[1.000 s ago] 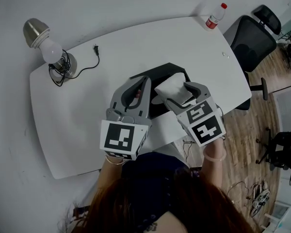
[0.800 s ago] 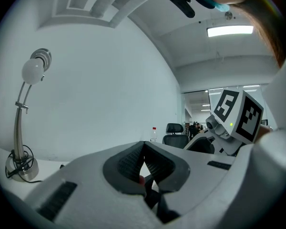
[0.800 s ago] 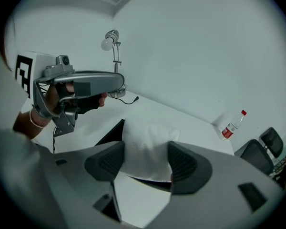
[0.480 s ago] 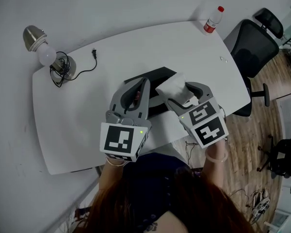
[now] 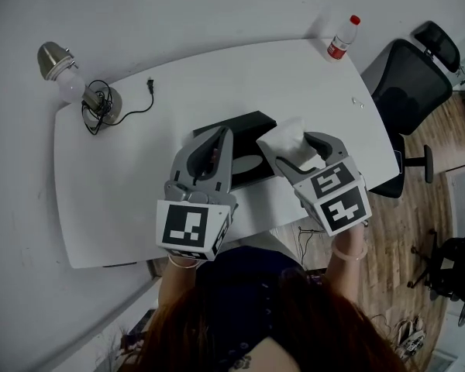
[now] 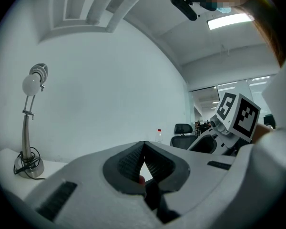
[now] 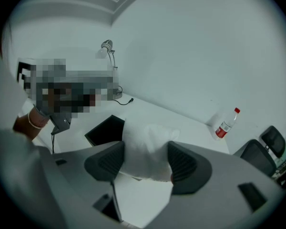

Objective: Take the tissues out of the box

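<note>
Currently, both claws are over the near edge of the white oval tabletop, seen from above in the head view. Right claw: closed on a crumpled wad of white tissue. The right gripper view confirms this, with the ribbed dark pads standing wide and pressing on either side of the tissue, which bulges up between and above them. The tissue's lower edge shows against bare tabletop, apart from the box. The flat black rectangular tissue box lies on the tabletop, just left of the held tissue and partly under the left claw. In the right gripper view the box sits behind and to the left of the wad. Left claw: tips together, nothing visibly clamped. In the left gripper view its claw shows the two ribbed pads meeting at their tips. It is angled up toward the wall, and whether it touches the box cannot be told. The right gripper's black-and-white marker cube appears at the right of that view. Other items: a metal desk lamp with a bare white bulb at the far left corner of the tabletop, its black cord coiled at the base. A clear plastic bottle with a red cap and red label stands upright at the far right corner. A black office chair stands on the wood floor beyond the right end of the tabletop.
</note>
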The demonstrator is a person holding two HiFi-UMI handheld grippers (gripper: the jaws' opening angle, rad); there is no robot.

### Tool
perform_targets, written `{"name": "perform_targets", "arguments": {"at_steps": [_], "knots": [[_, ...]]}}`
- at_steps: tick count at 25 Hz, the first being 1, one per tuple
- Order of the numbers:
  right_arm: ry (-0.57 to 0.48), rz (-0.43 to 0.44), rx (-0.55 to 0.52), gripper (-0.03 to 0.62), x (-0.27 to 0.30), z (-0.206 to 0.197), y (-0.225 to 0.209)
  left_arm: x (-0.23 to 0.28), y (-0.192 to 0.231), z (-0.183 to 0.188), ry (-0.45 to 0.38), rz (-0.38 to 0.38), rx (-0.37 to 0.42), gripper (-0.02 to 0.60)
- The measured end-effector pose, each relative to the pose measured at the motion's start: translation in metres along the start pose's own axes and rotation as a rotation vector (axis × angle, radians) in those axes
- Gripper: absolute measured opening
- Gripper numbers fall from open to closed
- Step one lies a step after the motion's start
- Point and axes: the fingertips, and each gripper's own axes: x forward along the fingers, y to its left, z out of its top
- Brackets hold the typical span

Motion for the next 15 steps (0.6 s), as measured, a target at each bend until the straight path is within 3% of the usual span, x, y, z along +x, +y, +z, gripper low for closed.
{"name": "perform_targets", "arguments": {"at_steps": [15], "knots": [[-0.014, 0.015, 0.012, 0.301, -0.007, -0.024, -0.045, 0.005, -0.016, -0.003, 0.009, 0.101, 0.009, 0.021]]}}
